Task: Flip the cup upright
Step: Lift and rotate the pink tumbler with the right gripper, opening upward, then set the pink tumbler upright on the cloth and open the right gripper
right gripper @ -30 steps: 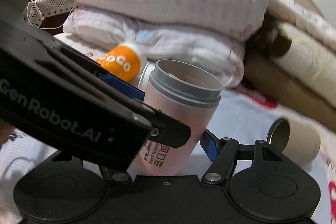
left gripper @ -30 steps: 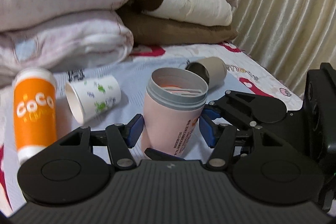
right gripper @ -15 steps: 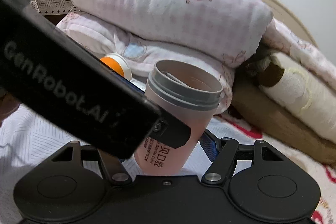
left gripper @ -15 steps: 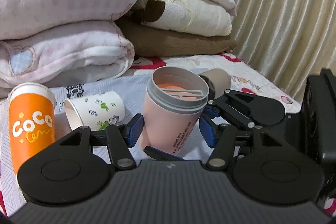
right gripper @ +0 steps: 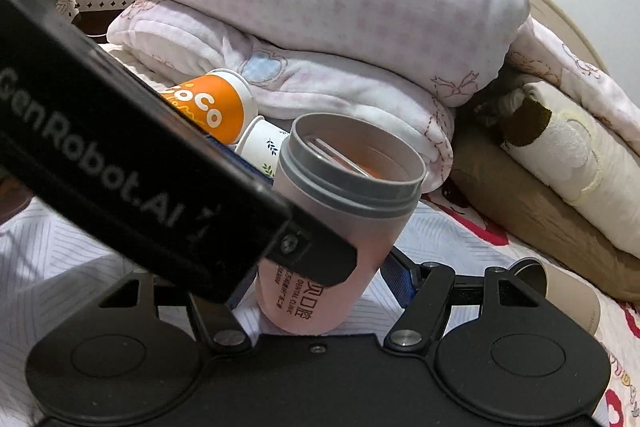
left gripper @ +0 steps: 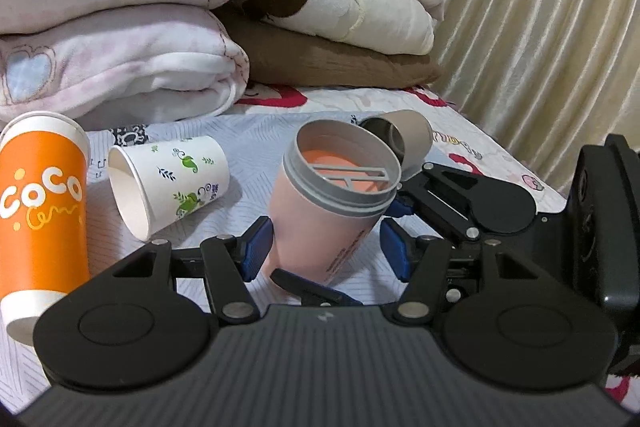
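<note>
On the striped bedsheet [left gripper: 248, 155], near the middle of the bed, the pink cup [left gripper: 320, 223] stands mouth-up but leaning a little to the left, its grey rim [left gripper: 340, 203] open and a grey bar across the inside. The left gripper [left gripper: 324, 247] is spread, its blue pads [left gripper: 256, 241] just beside the cup's lower wall on either side; whether the left pad touches I cannot tell. The right gripper [right gripper: 320, 279] also straddles the lower body; its left finger is hidden behind the other tool, so its state cannot be told. The cup looks like stiff, smooth plastic, light and probably slippery, and the soft bedding gives poor footing. I judge the safest hold is low-to-mid on the pink wall, below the rim

To the left lie a white paper cup [left gripper: 168, 183] on its side and an orange cup [left gripper: 42, 219]; a tan cup [left gripper: 408, 139] lies far right
</note>
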`<control>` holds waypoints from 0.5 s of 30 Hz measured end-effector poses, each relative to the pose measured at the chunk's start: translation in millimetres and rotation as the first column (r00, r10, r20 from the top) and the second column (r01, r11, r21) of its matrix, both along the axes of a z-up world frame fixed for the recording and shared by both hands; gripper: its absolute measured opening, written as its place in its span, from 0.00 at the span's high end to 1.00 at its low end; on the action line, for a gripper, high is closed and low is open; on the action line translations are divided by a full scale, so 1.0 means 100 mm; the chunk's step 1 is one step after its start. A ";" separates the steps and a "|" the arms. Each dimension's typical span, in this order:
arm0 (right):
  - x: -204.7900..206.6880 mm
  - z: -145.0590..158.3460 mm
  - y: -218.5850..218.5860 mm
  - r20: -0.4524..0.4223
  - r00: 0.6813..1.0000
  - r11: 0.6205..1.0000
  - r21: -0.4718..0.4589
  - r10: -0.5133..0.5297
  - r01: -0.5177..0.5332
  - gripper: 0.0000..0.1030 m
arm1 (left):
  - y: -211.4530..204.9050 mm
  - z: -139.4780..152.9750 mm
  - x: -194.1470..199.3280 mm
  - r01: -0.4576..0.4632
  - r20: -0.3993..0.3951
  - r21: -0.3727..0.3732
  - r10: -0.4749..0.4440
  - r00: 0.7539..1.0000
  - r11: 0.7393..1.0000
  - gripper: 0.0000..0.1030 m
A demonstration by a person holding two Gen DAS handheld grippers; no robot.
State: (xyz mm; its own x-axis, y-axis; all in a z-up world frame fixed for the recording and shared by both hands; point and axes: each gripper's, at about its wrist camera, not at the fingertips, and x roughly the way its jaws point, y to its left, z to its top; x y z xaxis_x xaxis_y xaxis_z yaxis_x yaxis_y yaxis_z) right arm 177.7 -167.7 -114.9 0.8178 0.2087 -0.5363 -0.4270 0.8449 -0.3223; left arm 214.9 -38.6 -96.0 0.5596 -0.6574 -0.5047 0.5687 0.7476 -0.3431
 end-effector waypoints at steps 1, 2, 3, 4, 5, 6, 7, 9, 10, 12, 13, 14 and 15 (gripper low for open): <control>0.00 0.00 0.00 -0.002 1.000 1.000 0.002 -0.002 0.002 0.30 | 0.01 0.00 0.00 0.000 -0.008 -0.005 0.000 1.000 1.000 0.42; 0.02 0.01 -0.01 -0.003 1.000 1.000 0.014 -0.004 0.004 0.29 | 0.01 0.00 0.00 0.001 -0.017 -0.011 -0.001 1.000 1.000 0.41; 0.01 0.02 -0.02 -0.007 1.000 1.000 0.028 -0.005 0.005 0.29 | 0.01 -0.01 0.00 0.004 -0.028 -0.017 -0.004 1.000 1.000 0.41; 0.01 0.02 -0.03 -0.009 1.000 0.999 0.037 -0.007 0.008 0.28 | 0.01 -0.01 0.00 0.007 -0.037 -0.020 -0.008 0.999 1.000 0.41; 0.00 0.02 -0.03 -0.010 1.000 0.999 0.038 -0.011 0.011 0.28 | 0.01 -0.02 0.01 0.008 -0.046 -0.021 -0.009 0.999 1.000 0.40; -0.01 0.02 -0.03 -0.011 1.000 0.999 0.040 -0.012 0.013 0.27 | 0.01 -0.03 0.01 0.009 -0.058 -0.025 -0.010 0.998 1.000 0.36; -0.01 0.02 -0.02 -0.012 1.000 0.999 0.042 -0.012 0.012 0.22 | 0.03 -0.05 0.03 0.007 -0.082 -0.044 -0.011 0.997 0.999 0.33; 0.01 0.00 -0.02 -0.021 1.000 0.999 0.031 -0.012 0.013 0.18 | 0.05 -0.09 0.07 -0.006 -0.140 -0.084 -0.006 0.990 0.996 0.27; 0.01 -0.01 -0.01 -0.020 1.000 1.000 0.025 -0.011 0.011 0.18 | 0.06 -0.10 0.07 -0.008 -0.150 -0.092 -0.006 0.989 0.996 0.27; 0.01 -0.01 -0.02 -0.018 1.000 1.000 0.027 -0.013 0.014 0.18 | 0.07 -0.10 0.04 -0.016 -0.135 -0.083 0.004 0.991 0.996 0.27; 0.00 -0.01 -0.02 -0.018 1.000 0.999 0.037 -0.017 0.018 0.18 | 0.07 -0.09 0.03 -0.018 -0.131 -0.078 0.007 0.991 0.997 0.27; -0.01 0.00 -0.04 -0.020 1.000 0.998 0.051 -0.023 0.024 0.17 | 0.07 -0.09 0.03 -0.019 -0.135 -0.073 0.008 0.991 0.997 0.27; -0.01 0.00 -0.05 -0.024 0.999 0.997 0.066 -0.032 0.033 0.17 | 0.07 -0.08 0.03 -0.020 -0.141 -0.068 0.010 0.990 0.998 0.27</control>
State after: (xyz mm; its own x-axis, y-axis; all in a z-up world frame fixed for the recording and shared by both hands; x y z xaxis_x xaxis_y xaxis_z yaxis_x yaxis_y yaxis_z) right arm 176.5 -172.8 -115.0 0.8123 0.2176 -0.5411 -0.4054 0.8776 -0.2557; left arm 217.9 -31.3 -104.4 0.4966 -0.6854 -0.5326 0.5004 0.7274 -0.4695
